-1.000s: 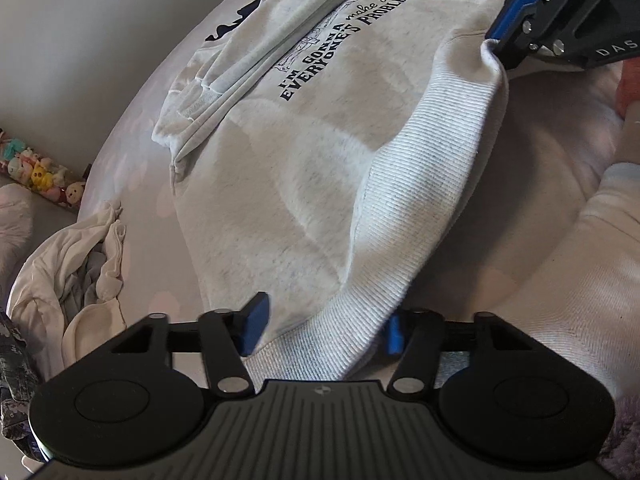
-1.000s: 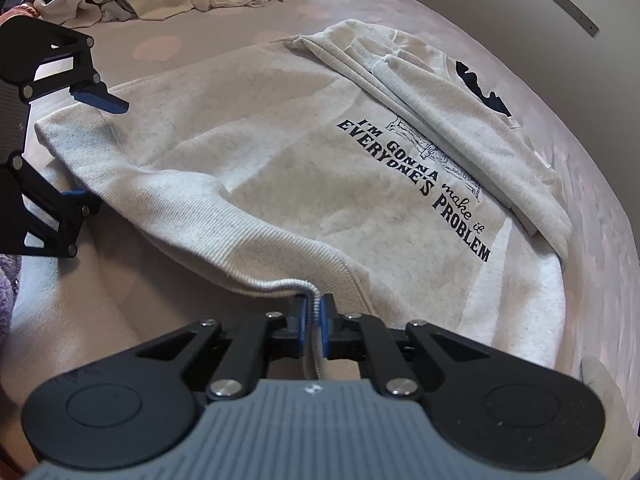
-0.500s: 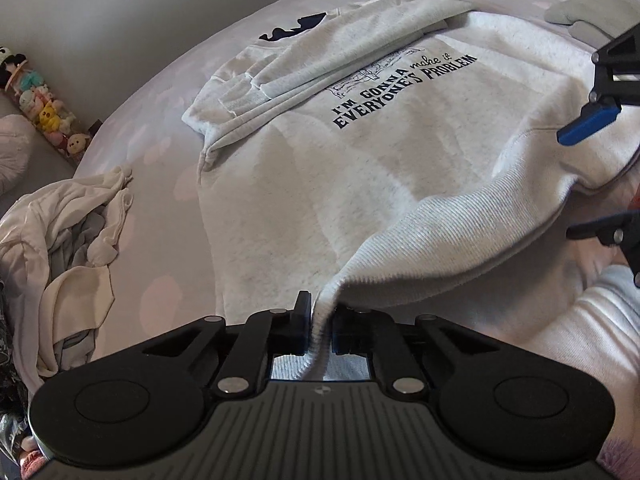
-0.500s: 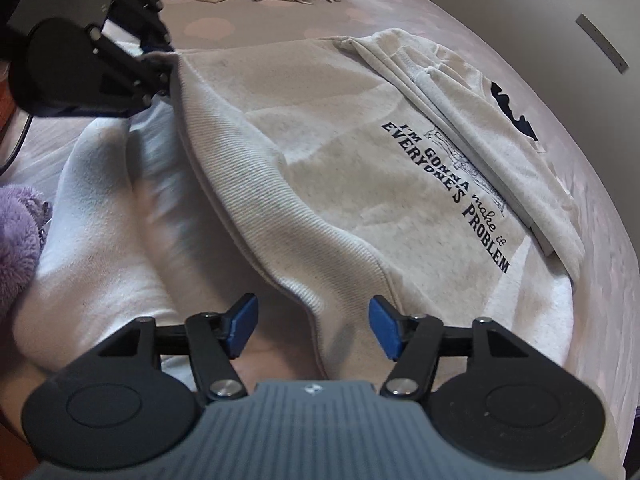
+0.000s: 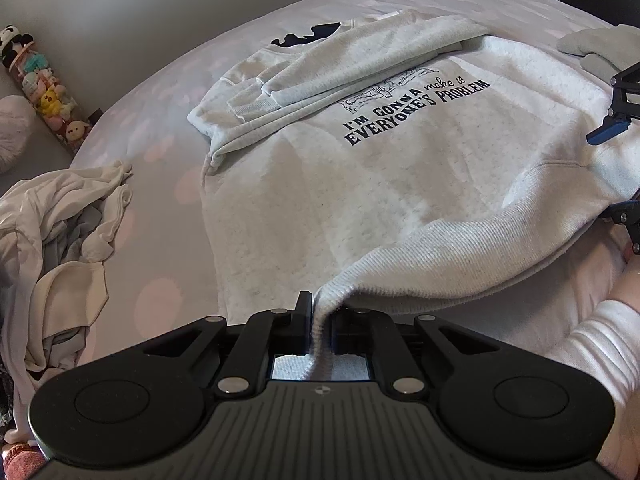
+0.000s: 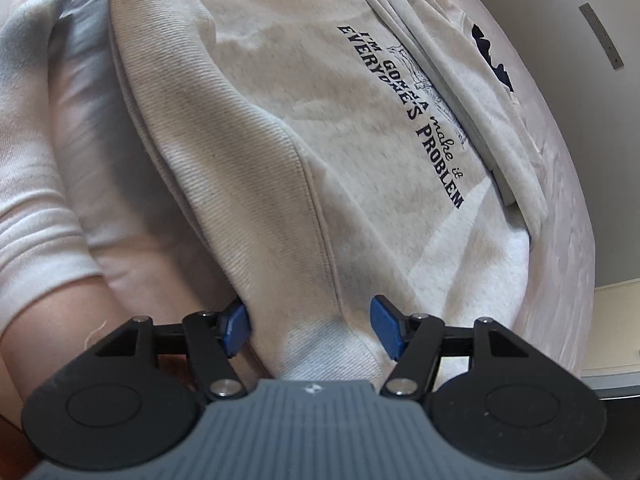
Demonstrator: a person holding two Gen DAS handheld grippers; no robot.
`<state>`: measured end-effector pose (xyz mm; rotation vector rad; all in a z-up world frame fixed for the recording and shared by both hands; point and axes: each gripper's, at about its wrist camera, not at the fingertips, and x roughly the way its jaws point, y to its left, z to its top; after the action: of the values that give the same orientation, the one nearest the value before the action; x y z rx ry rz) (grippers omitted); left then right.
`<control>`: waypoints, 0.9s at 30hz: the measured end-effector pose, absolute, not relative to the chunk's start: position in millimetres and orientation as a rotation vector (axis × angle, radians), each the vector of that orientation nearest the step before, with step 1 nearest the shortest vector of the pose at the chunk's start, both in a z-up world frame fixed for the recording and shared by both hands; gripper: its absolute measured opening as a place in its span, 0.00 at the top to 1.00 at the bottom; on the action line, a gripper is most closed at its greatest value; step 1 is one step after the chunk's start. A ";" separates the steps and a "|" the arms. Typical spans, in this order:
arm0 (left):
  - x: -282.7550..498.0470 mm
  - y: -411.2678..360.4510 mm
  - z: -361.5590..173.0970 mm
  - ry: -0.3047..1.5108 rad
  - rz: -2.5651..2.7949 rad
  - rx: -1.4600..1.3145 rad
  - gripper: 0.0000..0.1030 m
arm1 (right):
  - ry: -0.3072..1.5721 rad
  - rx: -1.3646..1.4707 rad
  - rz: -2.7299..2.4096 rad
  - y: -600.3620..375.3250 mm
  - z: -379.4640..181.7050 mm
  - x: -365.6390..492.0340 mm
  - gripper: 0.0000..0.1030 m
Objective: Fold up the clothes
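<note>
Left wrist view: sits behind left gripper (image 5: pixel 320 330), looks steeply down and forward across bed (image 5: pixel 160 128), sweatshirt (image 5: pixel 360 200) filling middle. Right wrist view: behind right gripper (image 6: pixel 312 330), tilted down, much closer to cloth, hem right at lens. Shared by both: sweatshirt's printed lettering, folded sleeve, ribbed hem.
</note>
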<state>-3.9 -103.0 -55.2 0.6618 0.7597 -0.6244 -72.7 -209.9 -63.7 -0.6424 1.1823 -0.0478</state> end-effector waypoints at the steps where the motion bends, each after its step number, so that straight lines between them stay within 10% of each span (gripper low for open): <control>1: -2.4 -103.3 -54.0 0.757 -0.623 0.657 0.94 | 1.186 -0.644 -0.044 -210.6 -63.6 -72.4 0.36; 24: 32.5 -111.0 -28.3 0.744 -0.641 0.564 0.95 | 1.167 -0.682 -0.129 -236.0 -45.9 -83.3 0.37; 27: 30.4 -110.4 -28.5 0.742 -0.642 0.573 0.95 | 1.115 -0.667 -0.187 -247.3 -31.2 -96.7 0.52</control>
<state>30.4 -110.4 -28.5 0.5726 0.7425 -0.6423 -96.7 -247.3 -31.2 -0.6672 1.1150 -0.1873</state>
